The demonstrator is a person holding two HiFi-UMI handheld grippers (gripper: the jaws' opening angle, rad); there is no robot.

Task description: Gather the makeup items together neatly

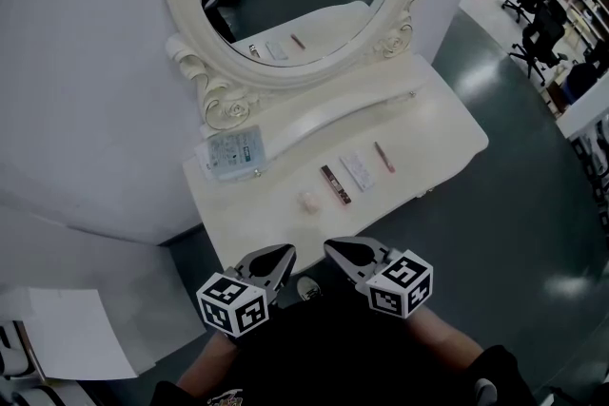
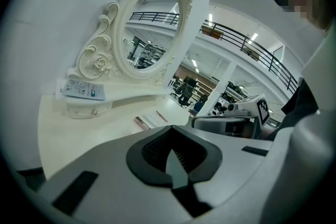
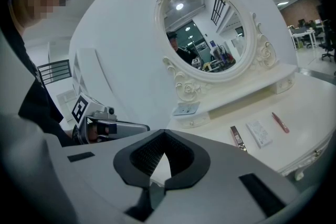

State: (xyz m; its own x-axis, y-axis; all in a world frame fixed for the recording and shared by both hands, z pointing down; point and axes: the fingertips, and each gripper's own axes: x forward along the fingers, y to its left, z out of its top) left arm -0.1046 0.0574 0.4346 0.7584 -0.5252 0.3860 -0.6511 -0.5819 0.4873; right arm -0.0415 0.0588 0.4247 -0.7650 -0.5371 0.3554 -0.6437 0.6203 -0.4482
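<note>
Head view, left gripper (image 1: 284,254) and right gripper (image 1: 333,248) clenched empty off near edge of table (image 1: 447,140), puff (image 1: 309,202), tube (image 1: 335,183), packet (image 1: 358,171), pencil (image 1: 383,156) spread beyond.

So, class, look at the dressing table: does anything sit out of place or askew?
The blue-and-white packet lies crooked on the raised shelf, jutting over its front edge, away from the row of makeup on the tabletop. Nothing looks spilled or damaged.

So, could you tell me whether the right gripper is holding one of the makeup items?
No, the right gripper is shut with nothing in it, short of the dressing table where the makeup items lie.
</note>
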